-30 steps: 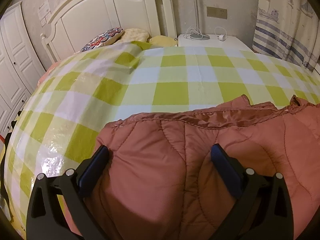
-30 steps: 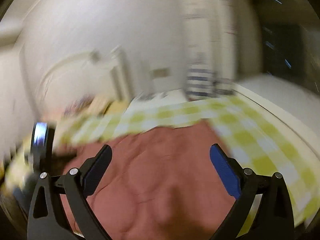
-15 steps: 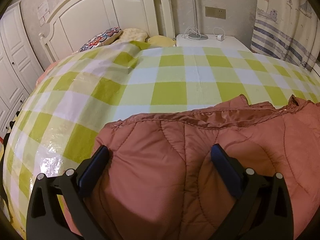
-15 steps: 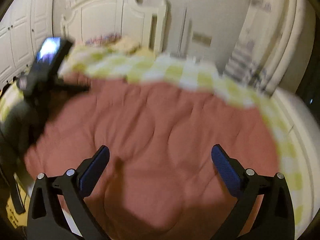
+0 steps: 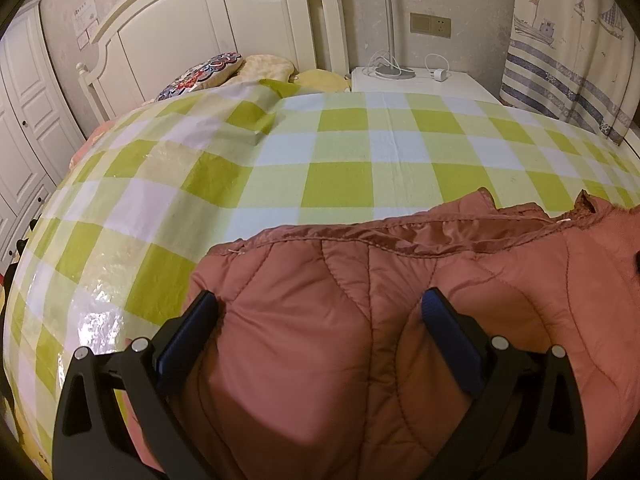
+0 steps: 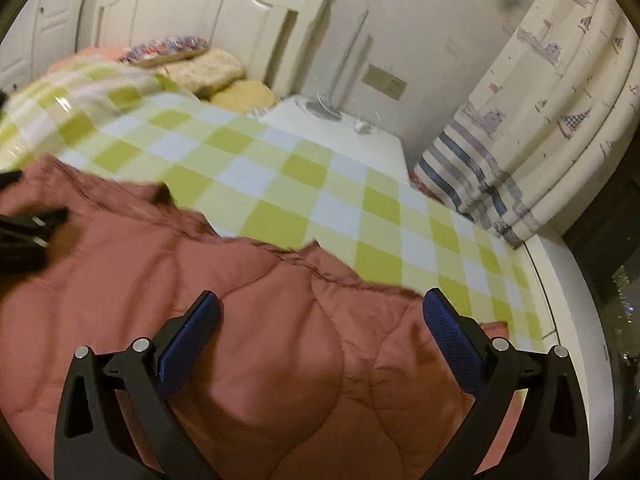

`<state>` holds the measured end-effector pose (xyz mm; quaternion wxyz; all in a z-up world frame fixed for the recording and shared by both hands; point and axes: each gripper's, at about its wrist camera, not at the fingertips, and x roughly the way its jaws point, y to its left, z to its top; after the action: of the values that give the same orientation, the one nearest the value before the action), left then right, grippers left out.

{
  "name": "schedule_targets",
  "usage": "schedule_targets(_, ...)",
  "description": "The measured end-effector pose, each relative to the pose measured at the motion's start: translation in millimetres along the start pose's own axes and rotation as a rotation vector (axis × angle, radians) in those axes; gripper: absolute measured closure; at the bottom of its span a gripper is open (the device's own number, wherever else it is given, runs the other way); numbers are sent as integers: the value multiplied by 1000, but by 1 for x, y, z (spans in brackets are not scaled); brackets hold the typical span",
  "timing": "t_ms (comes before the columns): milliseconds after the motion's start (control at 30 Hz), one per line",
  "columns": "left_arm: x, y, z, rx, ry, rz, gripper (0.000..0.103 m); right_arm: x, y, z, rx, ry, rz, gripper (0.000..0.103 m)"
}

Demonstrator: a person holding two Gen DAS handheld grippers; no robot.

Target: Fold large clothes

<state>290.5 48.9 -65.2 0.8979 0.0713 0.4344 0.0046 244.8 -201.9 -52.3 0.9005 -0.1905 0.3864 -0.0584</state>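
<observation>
A rust-red quilted jacket [image 5: 400, 280] lies flat on a bed with a green-and-white checked cover [image 5: 320, 148]. My left gripper [image 5: 318, 308] hovers open over the jacket's left part, its blue-padded fingers [image 5: 436, 312] wide apart with puffy fabric bulging between them. In the right wrist view the same jacket [image 6: 240, 272] fills the lower half. My right gripper [image 6: 320, 308] is open above the jacket's right end, close to its edge. The left gripper [image 6: 24, 232] shows as a black shape at that view's left edge.
A white headboard [image 5: 224, 28] and pillows [image 5: 224, 68] stand at the far end of the bed. A white nightstand [image 5: 420, 80] with a lamp base and cable sits beside it. A sailboat-print curtain [image 6: 540, 112] hangs at the right. White wardrobe doors [image 5: 28, 120] line the left.
The right gripper swung quickly, its view sweeping from the jacket's middle toward the jacket's right end and the curtain. The left gripper barely shifted. Both stayed open.
</observation>
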Motion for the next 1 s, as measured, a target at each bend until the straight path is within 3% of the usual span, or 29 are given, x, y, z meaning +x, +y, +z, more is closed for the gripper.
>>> schedule_targets(67, 0, 0, 0, -1, -1, -6, 2, 21, 5, -10, -2, 51, 12, 5)
schedule_targets(300, 1, 1, -1, -2, 5, -12, 2, 37, -1, -15, 41, 61, 53, 5)
schedule_targets(567, 4, 2, 0, -13, 15, -23, 2, 26, -11, -15, 86, 18, 69, 5)
schedule_targets(667, 5, 2, 0, -18, 17, -28, 2, -25, -55, -6, 204, -140, -43, 5)
schedule_targets(733, 5, 3, 0, -21, 18, -33, 2, -56, -86, 1, 266, -194, -119, 5)
schedule_targets(900, 5, 3, 0, -23, 19, -34, 2, -164, -170, 19, 326, -338, -465, 5)
schedule_targets(1000, 5, 3, 0, -22, 17, -33, 2, -231, -208, 22, 368, -425, -601, 5)
